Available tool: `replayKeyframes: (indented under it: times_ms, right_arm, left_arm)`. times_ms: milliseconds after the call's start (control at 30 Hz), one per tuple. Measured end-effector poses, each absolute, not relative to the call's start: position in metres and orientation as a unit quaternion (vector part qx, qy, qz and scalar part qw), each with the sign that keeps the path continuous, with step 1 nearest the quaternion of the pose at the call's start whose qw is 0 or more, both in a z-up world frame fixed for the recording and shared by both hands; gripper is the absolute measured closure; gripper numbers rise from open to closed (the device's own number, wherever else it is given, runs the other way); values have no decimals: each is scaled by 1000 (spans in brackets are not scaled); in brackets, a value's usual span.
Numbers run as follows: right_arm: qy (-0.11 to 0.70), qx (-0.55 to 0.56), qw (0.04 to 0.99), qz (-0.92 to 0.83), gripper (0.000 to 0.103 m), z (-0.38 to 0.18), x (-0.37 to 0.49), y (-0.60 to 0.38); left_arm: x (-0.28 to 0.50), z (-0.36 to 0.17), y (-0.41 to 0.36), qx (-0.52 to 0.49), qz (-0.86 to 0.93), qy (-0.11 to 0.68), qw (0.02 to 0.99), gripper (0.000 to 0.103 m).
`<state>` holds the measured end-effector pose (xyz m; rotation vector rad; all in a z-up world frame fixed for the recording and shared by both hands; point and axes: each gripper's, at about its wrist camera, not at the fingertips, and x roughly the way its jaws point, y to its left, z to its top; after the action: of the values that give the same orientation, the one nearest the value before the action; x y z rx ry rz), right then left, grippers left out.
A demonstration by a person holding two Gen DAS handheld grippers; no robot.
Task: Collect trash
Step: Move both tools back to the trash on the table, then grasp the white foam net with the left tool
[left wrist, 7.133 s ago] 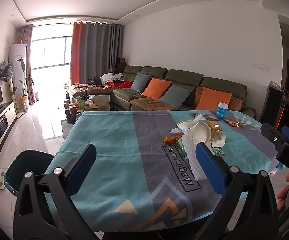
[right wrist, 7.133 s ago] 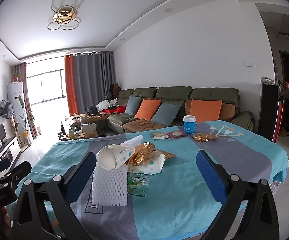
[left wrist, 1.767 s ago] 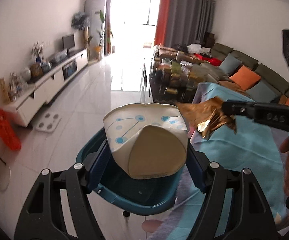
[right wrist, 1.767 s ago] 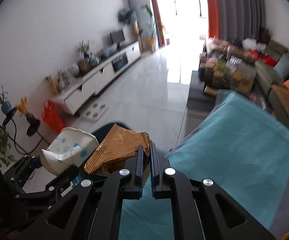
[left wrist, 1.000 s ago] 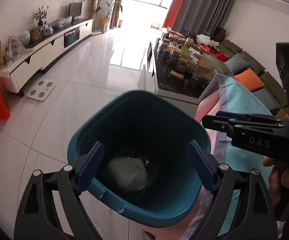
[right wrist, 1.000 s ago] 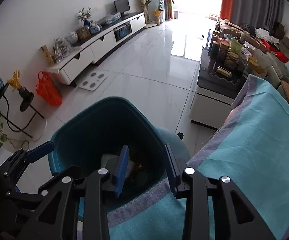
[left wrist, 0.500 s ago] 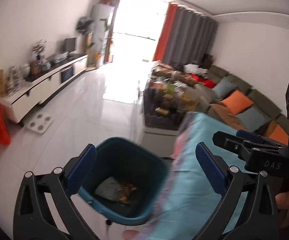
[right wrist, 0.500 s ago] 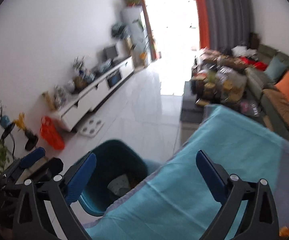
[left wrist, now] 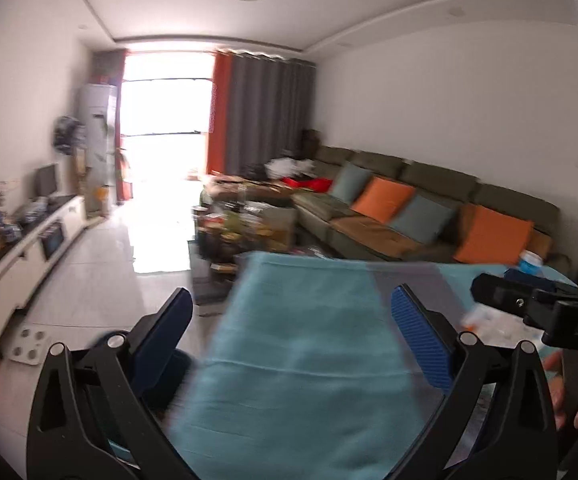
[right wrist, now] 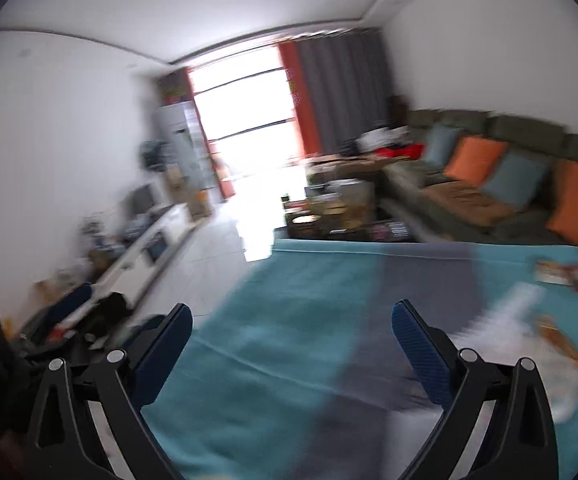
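Both swung from bin to tablecloth (left wrist: pixel 309 344) | left tool (left wrist: pixel 293 332) wide, empty | right tool (right wrist: pixel 293 340) wide, empty

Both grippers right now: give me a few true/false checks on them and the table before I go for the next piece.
1. The left gripper is open and empty. True.
2. The right gripper grips a gold wrapper. False: it is open, with nothing between its fingers.
3. Trash lies on the table, to the right in the right wrist view. True, though blurred.
4. The tablecloth is red. False: it is teal with a grey band.
5. The sofa has orange cushions. True.
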<state>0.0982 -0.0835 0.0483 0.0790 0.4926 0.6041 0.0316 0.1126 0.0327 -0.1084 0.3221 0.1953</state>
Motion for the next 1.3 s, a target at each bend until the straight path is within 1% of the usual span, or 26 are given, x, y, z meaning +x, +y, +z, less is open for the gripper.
replayKeyframes:
  times_ms: [200,333,433,667,967,1100,1133,1200,1233,1300]
  right_arm:
    - [168,19,967,190,6,43,58,-167]
    - [158,40,977,140,6,38,47,-203]
    - [167,47,978,117,6,30,45,-224]
    - [204,40,975,75,6,7,45,-239]
    - [248,82,962,74,6,-15,48,-263]
    - [261,92,958,77,6,-24,50,-264]
    - [265,95,956,81,6,-27,52,-264]
    - [269,98,954,85,6,-30,56,-264]
    - [271,98,954,87,6,-31,57,-263]
    - [271,97,953,89,6,-31,58,-262]
  left_arm:
    - [44,19,56,-30,45,169,984,5]
    - [50,11,22,-15,22,174,984,5]
    - [52,5,5,-16,-2,181,983,5]
    - [63,-11,-26,-11,-51,215,975,5]
    - [89,-48,-52,-10,-115,298,947,5]
    - [98,-61,-55,-9,-131,318,939,6]
    - [100,-63,-55,-12,-134,321,937,8]
    - [105,-65,-55,-21,-146,329,933,20]
    - [108,-68,-54,-24,-149,335,930,27]
    - [112,-73,-56,-29,-157,346,924,30]
